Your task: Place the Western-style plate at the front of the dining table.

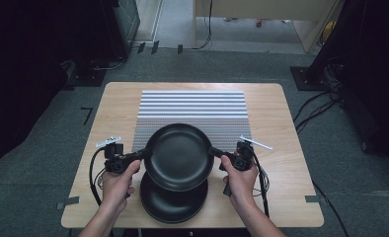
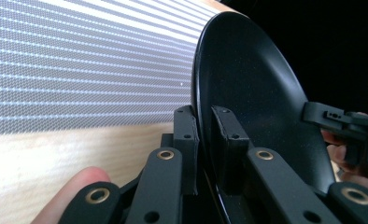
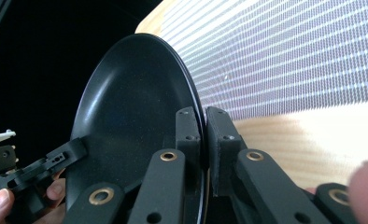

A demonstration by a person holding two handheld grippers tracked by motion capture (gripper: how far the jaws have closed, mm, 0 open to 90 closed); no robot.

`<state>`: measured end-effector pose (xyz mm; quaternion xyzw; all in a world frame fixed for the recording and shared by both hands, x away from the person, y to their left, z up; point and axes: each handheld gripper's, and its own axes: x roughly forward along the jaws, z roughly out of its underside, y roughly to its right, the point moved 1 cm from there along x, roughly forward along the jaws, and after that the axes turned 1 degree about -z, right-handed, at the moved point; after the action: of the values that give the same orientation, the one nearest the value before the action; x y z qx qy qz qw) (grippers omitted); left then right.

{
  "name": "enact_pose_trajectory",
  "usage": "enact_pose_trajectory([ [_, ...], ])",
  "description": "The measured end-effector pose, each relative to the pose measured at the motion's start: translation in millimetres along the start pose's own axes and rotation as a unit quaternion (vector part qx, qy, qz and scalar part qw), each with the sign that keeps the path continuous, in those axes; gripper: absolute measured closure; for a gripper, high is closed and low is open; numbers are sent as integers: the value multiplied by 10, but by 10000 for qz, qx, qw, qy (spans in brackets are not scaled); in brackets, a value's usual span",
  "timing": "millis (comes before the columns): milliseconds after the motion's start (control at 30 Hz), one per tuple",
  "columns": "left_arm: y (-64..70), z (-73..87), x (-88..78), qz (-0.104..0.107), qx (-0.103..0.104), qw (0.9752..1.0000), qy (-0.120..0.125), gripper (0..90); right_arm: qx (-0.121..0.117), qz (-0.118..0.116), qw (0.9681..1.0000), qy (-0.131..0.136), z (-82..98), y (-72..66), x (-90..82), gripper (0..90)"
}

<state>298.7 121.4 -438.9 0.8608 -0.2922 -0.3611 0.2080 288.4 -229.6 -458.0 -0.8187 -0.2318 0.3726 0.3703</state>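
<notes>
A black plate [image 1: 180, 157] hangs level above the table, gripped at opposite rims. My left gripper [image 1: 144, 154] is shut on its left rim, and in the left gripper view the pads [image 2: 186, 126] pinch the plate's edge [image 2: 252, 93]. My right gripper [image 1: 215, 152] is shut on the right rim; the right gripper view has its jaws [image 3: 204, 128] clamped on the plate [image 3: 126, 107]. Each gripper view also catches the other gripper across the plate [image 2: 331, 116] [image 3: 56, 161]. Under the raised plate, another black plate [image 1: 173, 205] rests near the table's front edge; I cannot tell whether more lie beneath it.
A grey-and-white striped mat [image 1: 192, 106] covers the middle and back of the wooden table [image 1: 118, 103]. Cables trail from both grippers over the front of the table. Dark equipment and floor cables surround the table.
</notes>
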Motion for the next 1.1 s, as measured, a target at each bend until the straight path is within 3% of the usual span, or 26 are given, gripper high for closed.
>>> enact_pose_trajectory([
  [200, 23, -128, 86, -50, 91, 9999, -37, 812, 55, 6, 10000, 52, -143, 17, 37, 843],
  [567, -31, -374, 308, 3, -45, 9999, -138, 814, 71, 92, 9998, 139, -398, 24, 134, 841],
  [1100, -134, -550, 631, -43, -133, 9995, -283, 811, 28, 248, 9992, 298, -687, 146, 323, 836],
])
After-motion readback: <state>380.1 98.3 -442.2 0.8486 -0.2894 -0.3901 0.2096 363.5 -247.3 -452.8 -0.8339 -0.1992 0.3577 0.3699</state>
